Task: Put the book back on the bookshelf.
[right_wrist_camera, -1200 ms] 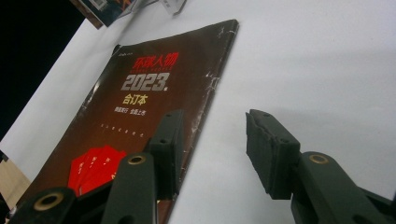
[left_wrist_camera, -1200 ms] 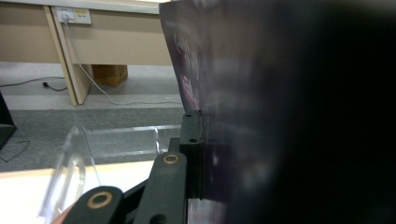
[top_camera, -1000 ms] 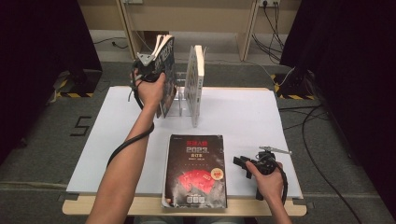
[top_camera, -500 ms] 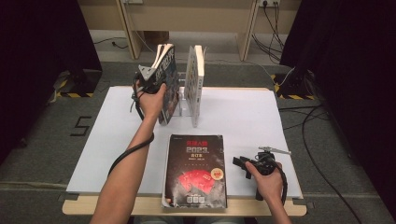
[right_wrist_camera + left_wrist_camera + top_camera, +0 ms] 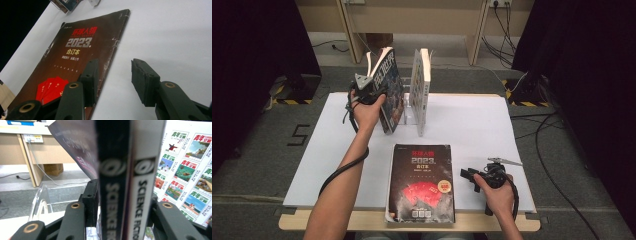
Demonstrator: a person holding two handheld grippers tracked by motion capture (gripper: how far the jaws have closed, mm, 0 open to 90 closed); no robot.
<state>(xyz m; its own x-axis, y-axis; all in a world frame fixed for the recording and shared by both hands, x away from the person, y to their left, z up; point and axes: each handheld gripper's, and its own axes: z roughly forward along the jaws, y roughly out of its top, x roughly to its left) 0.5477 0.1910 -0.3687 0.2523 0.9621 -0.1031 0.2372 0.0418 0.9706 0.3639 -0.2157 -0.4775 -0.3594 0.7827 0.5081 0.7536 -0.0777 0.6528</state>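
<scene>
Two thick magazines stand upright at the table's far side, a dark spine [image 5: 113, 170] beside a white spine [image 5: 142, 170] with English lettering. In the high view this dark-covered pair [image 5: 390, 85] leans in a clear acrylic stand [image 5: 408, 119]. My left gripper [image 5: 374, 91] [image 5: 122, 202] straddles the spines. Its jaws have just been opening, and the magazines still sit between them. A white-covered magazine [image 5: 420, 82] [image 5: 190, 165] stands in the adjoining slot. A dark red annual [image 5: 422, 180] [image 5: 75, 57] lies flat near the front edge. My right gripper [image 5: 468, 176] [image 5: 113, 75] rests open at its right edge, holding nothing.
The white tabletop [image 5: 472, 120] has bare room to the right and left of the stand. Cables [image 5: 557, 130] run across the floor on the right. Wooden furniture legs [image 5: 349, 25] stand beyond the table.
My left hand has come down with the dark magazines, setting them lower in the stand. The right hand and the flat annual have not moved.
</scene>
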